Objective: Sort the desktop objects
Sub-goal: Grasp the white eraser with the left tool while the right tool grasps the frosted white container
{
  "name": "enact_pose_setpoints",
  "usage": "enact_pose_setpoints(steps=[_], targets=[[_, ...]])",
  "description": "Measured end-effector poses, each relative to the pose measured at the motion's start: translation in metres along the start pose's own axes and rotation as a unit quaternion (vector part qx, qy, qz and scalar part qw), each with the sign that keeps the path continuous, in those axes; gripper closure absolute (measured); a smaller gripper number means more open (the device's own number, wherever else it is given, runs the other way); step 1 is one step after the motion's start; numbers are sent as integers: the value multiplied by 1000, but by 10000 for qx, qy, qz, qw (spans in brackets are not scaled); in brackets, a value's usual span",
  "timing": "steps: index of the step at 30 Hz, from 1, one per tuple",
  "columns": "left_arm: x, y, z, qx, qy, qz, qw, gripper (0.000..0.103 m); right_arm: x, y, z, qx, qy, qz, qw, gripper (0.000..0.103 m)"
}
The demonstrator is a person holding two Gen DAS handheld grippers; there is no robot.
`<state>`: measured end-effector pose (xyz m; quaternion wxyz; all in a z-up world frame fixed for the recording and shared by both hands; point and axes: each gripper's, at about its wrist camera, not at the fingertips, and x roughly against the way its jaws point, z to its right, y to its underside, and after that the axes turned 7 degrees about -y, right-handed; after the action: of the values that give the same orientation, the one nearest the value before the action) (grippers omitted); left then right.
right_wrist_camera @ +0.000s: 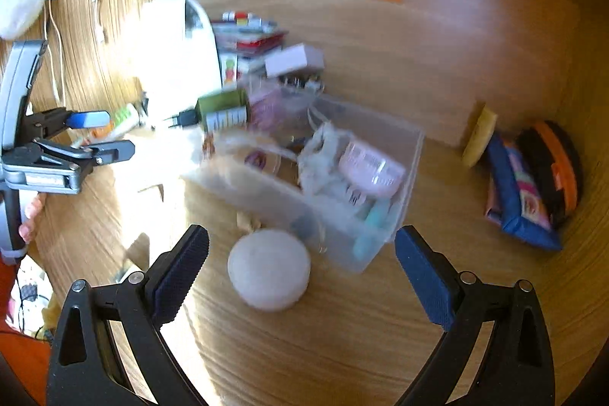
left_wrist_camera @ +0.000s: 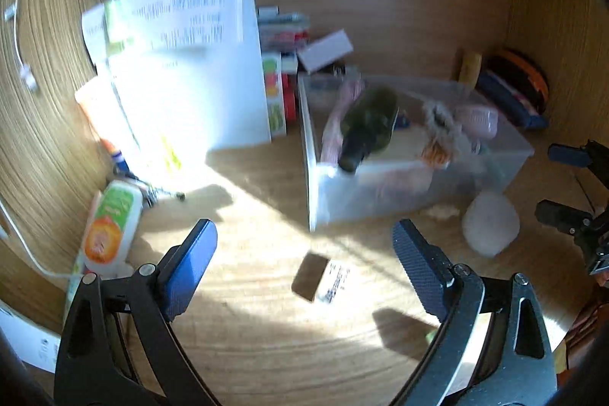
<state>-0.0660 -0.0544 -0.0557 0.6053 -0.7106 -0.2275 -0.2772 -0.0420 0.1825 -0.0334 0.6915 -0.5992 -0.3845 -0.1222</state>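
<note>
Right wrist view had the right hand-held gripper [right_wrist_camera: 300, 269] wide open, empty, lined up on the white puck [right_wrist_camera: 269, 269] just beside the bin [right_wrist_camera: 409, 155], probably next to go in. Left hand-held gripper [left_wrist_camera: 304, 269] also gaped over the counter [left_wrist_camera: 266, 349].

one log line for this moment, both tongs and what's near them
left tongs: open, empty, over small card | right tongs: open, empty, near white round tub | clear bin: full, on desk

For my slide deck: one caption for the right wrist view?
Open right tongs hover over a white round puff beside the clear bin on the desk.
</note>
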Motion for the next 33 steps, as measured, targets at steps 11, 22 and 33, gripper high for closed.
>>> enact_pose_setpoints(steps=[11,22,33], targets=[[-30,31,5,-176,213,-602,9978,30,-29,21,2,-331,-315,-640,9969,5],[-42,35,21,-425,334,-839,9950,56,-48,22,-2,-269,-442,-898,9946,5],[-41,32,23,-457,389,-837,9947,65,-62,18,5,-338,-508,-892,9941,13]])
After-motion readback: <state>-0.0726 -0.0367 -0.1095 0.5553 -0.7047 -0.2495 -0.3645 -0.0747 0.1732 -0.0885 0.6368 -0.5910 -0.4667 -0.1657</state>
